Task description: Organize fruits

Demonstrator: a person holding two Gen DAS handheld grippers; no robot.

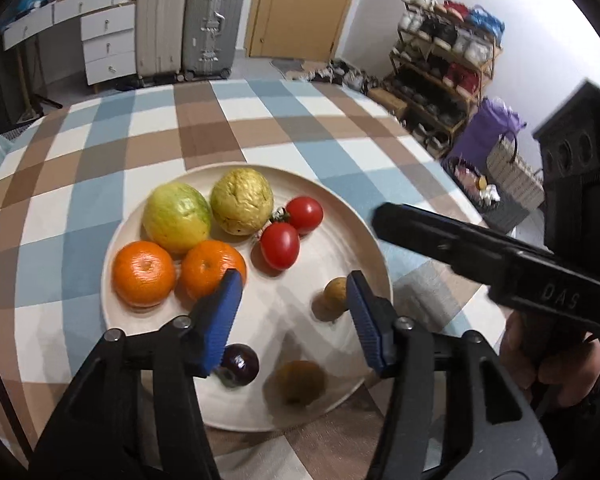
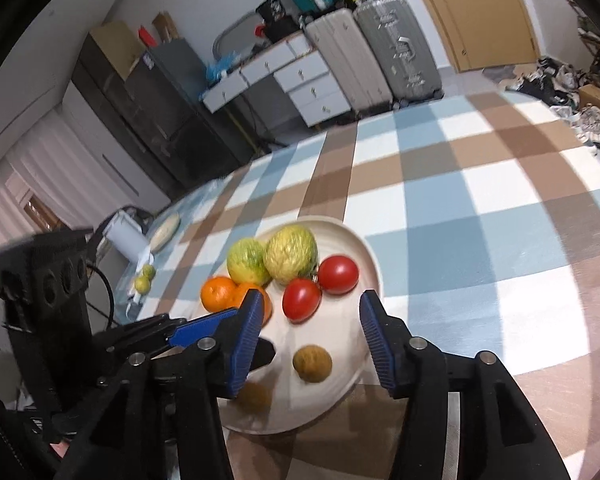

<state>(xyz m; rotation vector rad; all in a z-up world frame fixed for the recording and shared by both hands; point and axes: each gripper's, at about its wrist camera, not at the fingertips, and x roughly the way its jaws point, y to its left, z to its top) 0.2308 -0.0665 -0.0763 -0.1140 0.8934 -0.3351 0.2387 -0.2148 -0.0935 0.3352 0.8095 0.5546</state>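
A cream plate (image 1: 340, 216) (image 2: 360, 248) on the checked tablecloth holds two yellow-green guavas (image 1: 176, 216) (image 2: 290, 254), two oranges (image 1: 144, 272) (image 2: 218, 292), two red tomatoes (image 1: 280, 245) (image 2: 301, 299), two small brown fruits (image 1: 335, 293) (image 2: 312, 362) and a dark purple fruit (image 1: 240, 364). My left gripper (image 1: 294, 316) is open and empty above the plate's near half. My right gripper (image 2: 306, 340) is open and empty over the plate's near edge, with a brown fruit between its fingers below. The right gripper's body (image 1: 500, 256) shows at the right in the left wrist view.
The checked tablecloth (image 1: 260, 120) extends behind the plate. A white device (image 2: 126, 240), a small dish and two green fruits (image 2: 144, 280) sit at the table's left edge. Suitcases (image 1: 188, 20), drawers, a door and a shoe rack (image 1: 444, 60) stand beyond the table.
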